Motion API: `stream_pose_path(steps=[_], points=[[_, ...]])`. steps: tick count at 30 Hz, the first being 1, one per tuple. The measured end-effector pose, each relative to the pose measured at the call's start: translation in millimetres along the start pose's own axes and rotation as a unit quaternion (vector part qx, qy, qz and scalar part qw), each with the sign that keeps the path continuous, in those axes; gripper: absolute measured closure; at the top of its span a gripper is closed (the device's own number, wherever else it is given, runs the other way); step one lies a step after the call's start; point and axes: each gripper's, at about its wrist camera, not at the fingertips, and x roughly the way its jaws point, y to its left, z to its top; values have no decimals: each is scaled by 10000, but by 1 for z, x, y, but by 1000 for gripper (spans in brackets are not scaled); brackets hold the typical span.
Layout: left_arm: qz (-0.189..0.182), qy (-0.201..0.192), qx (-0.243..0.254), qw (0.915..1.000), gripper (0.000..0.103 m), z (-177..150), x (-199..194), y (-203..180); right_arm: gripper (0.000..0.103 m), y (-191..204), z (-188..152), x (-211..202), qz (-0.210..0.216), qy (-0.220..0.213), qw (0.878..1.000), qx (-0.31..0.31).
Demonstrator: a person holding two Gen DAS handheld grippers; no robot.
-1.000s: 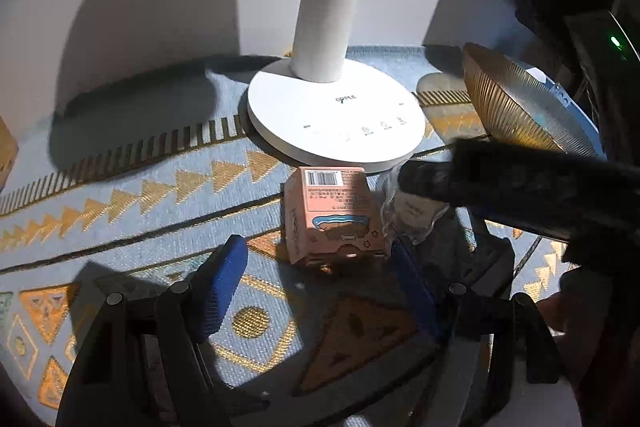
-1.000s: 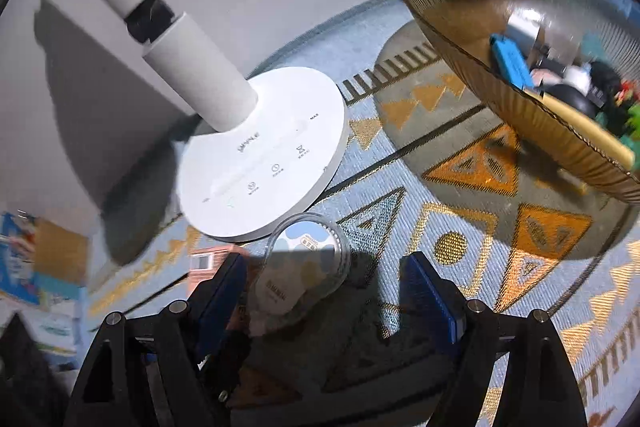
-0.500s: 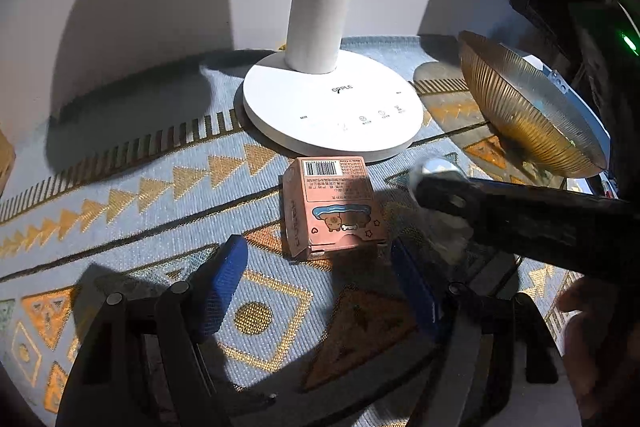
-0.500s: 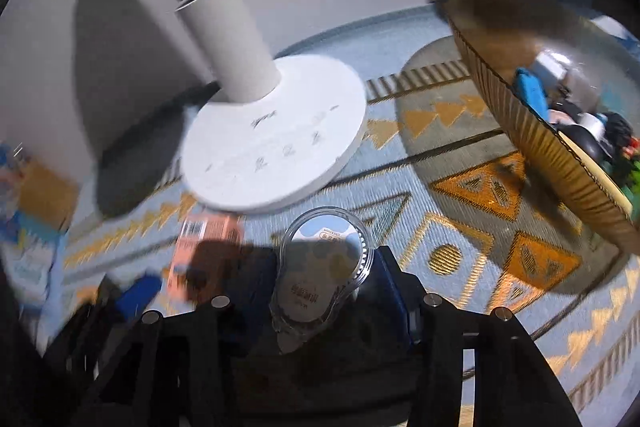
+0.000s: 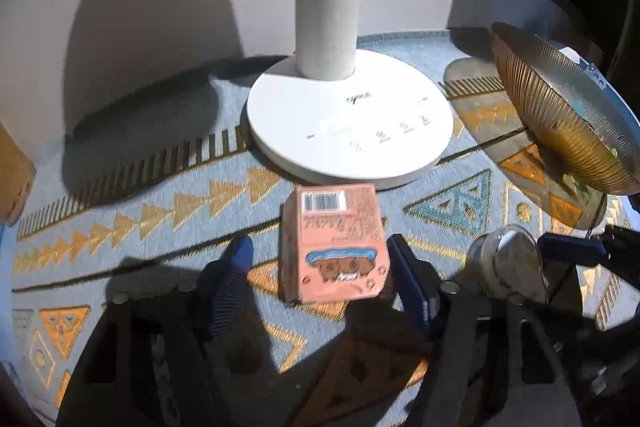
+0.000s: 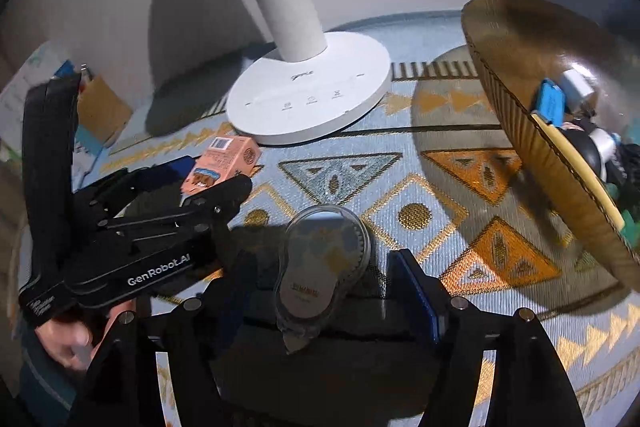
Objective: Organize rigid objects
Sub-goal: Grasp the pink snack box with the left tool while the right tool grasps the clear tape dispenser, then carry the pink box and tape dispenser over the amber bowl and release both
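A pink carton with a barcode lies flat on the patterned cloth, in front of the lamp base. My left gripper is open, its blue fingers on either side of the carton, the right one close against it. My right gripper is shut on a clear plastic tape dispenser and holds it above the cloth. The dispenser also shows in the left wrist view. The carton and left gripper show at left in the right wrist view.
A white lamp base with its pole stands behind the carton. A ribbed amber glass bowl holding several small items sits at the right. A cardboard box is at the far left. A wall closes the back.
My left gripper has moved forward so its fingers now flank the pink carton. My right gripper closed on the tape dispenser, lifted it and carried it right, toward the bowl.
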Motion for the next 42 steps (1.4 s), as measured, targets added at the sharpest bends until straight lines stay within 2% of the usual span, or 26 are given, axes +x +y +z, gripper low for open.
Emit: stream_pose_path(steps=[2,4,6,9,11,17,21,26,29,32,33,34,39,42], points=[[1,-20,47,10000,65,1,-1,-3,37,10,-1,3,-369,-62,9993,-42],[34,-11,53,10000,66,-1,-4,-5,55,17,1,8,-779,-105,9967,-198],[34,-5,37,10000,66,-7,-9,-6,55,19,1,7,-778,-154,9965,-277],[-75,-63,-106,9999,66,-23,-28,-2,55,13,-6,0,-362,-144,9990,-225],[-130,-135,-279,9994,66,-39,-48,4,55,8,-18,-14,53,-200,9996,-185],[-159,-401,-603,9972,66,-83,-98,5,55,-2,-65,-51,531,-378,9974,-321],[-48,-541,-613,9966,66,-107,-117,-8,55,0,-85,-57,381,-394,9971,-532],[6,-585,-629,9963,66,-117,-110,-13,55,0,-99,-55,3,-474,9953,-843],[98,-523,-638,9965,66,-121,-104,-13,55,-6,-98,-53,76,-412,9963,-755],[-39,-668,-645,9957,66,-122,-109,-11,46,-7,-99,-53,177,-400,9963,-743],[-51,-692,-632,9956,66,-123,-110,-11,36,-4,-99,-51,71,-389,9961,-790],[-41,-710,-621,9955,66,-123,-111,-12,33,-2,-100,-49,-54,-358,9960,-815],[19,-744,-505,9959,66,-123,-113,-18,35,2,-99,-46,-296,-361,9951,-871],[55,-703,-507,9962,66,-122,-112,-18,36,11,-101,-42,-638,-354,9924,-991]])
